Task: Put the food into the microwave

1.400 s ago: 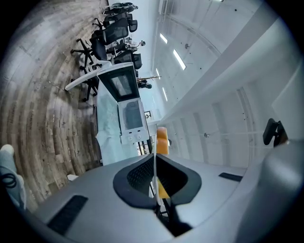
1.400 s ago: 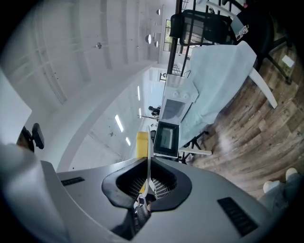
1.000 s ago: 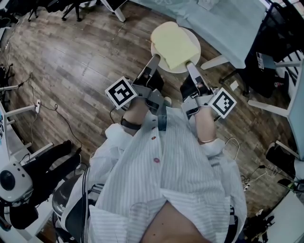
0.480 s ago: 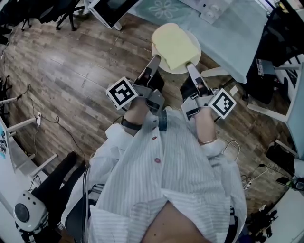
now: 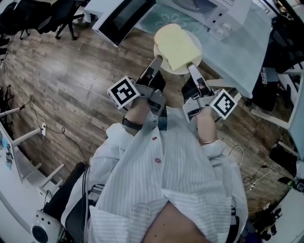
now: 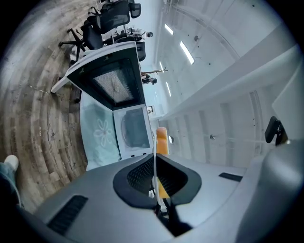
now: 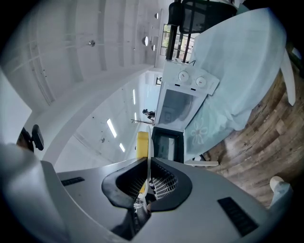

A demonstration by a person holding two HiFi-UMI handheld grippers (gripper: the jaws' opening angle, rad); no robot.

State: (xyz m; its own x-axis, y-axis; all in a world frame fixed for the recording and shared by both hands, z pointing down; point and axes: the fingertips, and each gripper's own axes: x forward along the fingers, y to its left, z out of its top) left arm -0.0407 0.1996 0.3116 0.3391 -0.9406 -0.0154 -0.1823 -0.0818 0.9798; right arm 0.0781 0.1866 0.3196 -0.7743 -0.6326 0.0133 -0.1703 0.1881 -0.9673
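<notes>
wood floor (image 5: 71, 80) | pale flowered tablecloth (image 5: 247, 52), right | dark office chairs (image 5: 33, 14), upper left
</notes>
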